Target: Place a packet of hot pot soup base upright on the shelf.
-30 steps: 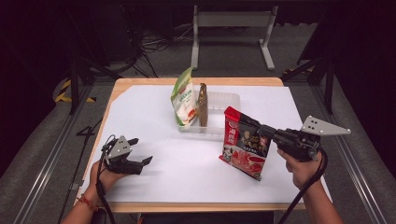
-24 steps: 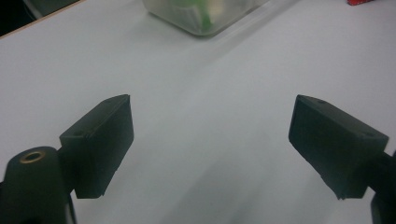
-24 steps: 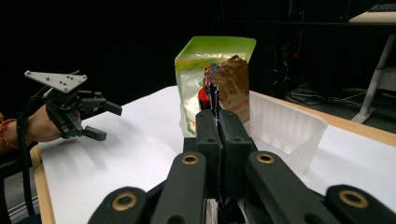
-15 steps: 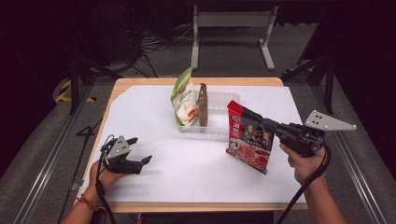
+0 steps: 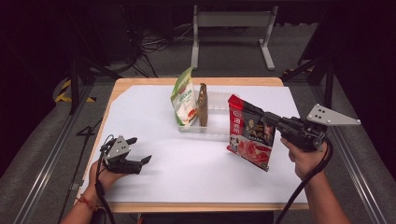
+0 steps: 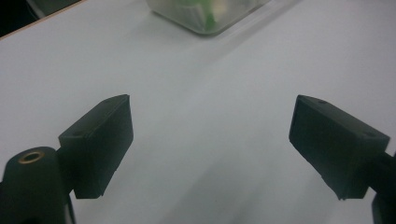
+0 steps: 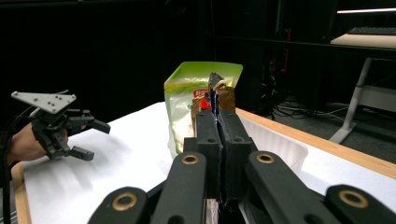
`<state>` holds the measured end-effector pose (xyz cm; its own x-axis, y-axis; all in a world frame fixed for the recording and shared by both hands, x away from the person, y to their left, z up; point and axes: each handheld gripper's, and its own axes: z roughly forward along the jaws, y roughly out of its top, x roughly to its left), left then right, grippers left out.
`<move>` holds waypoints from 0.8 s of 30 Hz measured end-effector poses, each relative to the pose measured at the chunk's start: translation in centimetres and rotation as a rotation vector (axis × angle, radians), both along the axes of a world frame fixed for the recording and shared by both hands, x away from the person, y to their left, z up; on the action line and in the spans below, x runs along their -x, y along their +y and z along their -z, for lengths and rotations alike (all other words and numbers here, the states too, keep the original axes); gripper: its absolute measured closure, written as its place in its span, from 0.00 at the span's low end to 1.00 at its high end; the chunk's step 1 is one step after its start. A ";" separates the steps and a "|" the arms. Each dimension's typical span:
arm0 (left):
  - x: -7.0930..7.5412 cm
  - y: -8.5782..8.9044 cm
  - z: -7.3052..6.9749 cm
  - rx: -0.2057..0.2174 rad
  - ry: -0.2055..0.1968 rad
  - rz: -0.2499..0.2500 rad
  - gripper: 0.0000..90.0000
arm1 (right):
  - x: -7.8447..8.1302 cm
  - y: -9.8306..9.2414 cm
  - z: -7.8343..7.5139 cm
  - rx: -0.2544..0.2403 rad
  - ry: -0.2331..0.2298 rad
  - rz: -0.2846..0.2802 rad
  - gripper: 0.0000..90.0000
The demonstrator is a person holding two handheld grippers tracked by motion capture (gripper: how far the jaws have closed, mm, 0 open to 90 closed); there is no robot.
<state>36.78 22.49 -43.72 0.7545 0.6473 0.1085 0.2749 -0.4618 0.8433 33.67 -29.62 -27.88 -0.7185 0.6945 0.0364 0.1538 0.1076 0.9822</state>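
Jaws flat against glossy red pouch (image 5: 249, 133)

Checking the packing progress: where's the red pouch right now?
In the high view the red pouch hangs clamped in the right gripper, above the table's right side, just in front of the clear tray.

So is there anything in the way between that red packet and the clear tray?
Nothing visible. The right gripper holds the red packet upright beside the clear tray; the green bag and brown packet fill only the tray's left end.
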 end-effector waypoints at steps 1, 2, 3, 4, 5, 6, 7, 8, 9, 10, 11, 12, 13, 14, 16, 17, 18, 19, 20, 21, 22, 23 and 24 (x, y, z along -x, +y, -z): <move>0.0 0.0 0.0 0.000 0.000 0.000 0.16 | -0.1 0.0 -0.1 -0.005 0.002 0.000 0.98; 0.0 0.0 0.0 0.000 0.000 -0.002 0.16 | -0.1 0.1 -0.2 -0.007 -0.001 -0.002 0.98; 0.0 0.0 0.0 -0.001 -0.002 0.000 0.16 | -0.2 0.2 -0.4 -0.002 -0.005 0.000 0.98; 0.0 0.0 0.0 0.000 -0.001 0.000 0.16 | -0.2 0.2 -0.6 0.003 -0.008 0.004 0.98; 0.0 0.0 0.0 0.001 0.000 -0.002 0.16 | -0.4 0.2 -0.7 -0.007 -0.010 0.004 0.98; 0.0 0.0 0.0 0.001 0.000 -0.002 0.16 | -0.4 0.2 -0.7 -0.007 -0.010 0.004 0.98; 0.0 0.0 0.0 0.001 0.003 -0.001 0.16 | -0.5 0.2 -0.9 -0.013 -0.011 0.004 0.98; 0.0 0.0 0.0 0.000 0.001 -0.002 0.16 | -0.6 0.3 -1.0 -0.011 -0.013 0.005 0.98; 0.0 0.0 0.0 -0.001 0.002 -0.001 0.16 | -0.8 0.5 -1.3 -0.013 -0.018 0.007 0.98; 0.0 0.0 0.0 -0.001 0.002 -0.001 0.16 | -0.8 0.5 -1.3 -0.013 -0.018 0.007 0.98; 0.0 -0.1 0.0 -0.002 0.002 -0.001 0.16 | -1.0 0.8 -1.7 -0.010 -0.025 0.008 0.98; 0.0 -0.1 0.0 -0.001 0.001 0.001 0.16 | -1.1 0.8 -1.8 -0.009 -0.028 0.011 0.98; 0.0 -0.1 0.0 -0.001 0.001 0.001 0.16 | -1.2 0.9 -1.9 -0.012 -0.029 0.010 0.98; 0.0 -0.1 0.0 0.000 0.003 0.001 0.16 | -1.2 0.9 -1.9 -0.012 -0.029 0.010 0.98; 0.0 0.0 0.0 0.002 0.003 0.000 0.16 | -1.5 1.1 -2.3 -0.016 -0.034 0.012 0.98; -0.1 0.0 0.1 0.003 0.003 -0.001 0.16 | -1.6 1.2 -2.5 -0.022 -0.034 0.010 0.98; -0.1 0.0 0.1 0.004 0.003 0.000 0.16 | -1.7 1.3 -2.6 -0.014 -0.037 0.014 0.98; -0.1 0.0 0.1 0.004 0.005 0.000 0.16 | -1.9 1.4 -2.8 -0.011 -0.042 0.019 0.98; -0.1 0.0 0.1 0.001 0.005 0.000 0.16 | -2.1 1.5 -2.9 -0.015 -0.037 0.019 0.98; 0.0 0.0 0.1 -0.001 0.004 -0.001 0.16 | -2.3 1.6 -3.0 -0.016 -0.038 0.021 0.98; 0.0 0.0 0.1 0.001 0.004 0.000 0.16 | -2.5 1.7 -3.1 -0.014 -0.042 0.025 0.98; 0.0 0.0 0.1 0.003 0.004 0.001 0.16 | -2.7 1.8 -3.1 -0.016 -0.037 0.028 0.98; 0.0 0.0 0.0 0.000 0.002 0.002 0.16 | -2.8 1.9 -3.2 -0.018 -0.038 0.027 0.98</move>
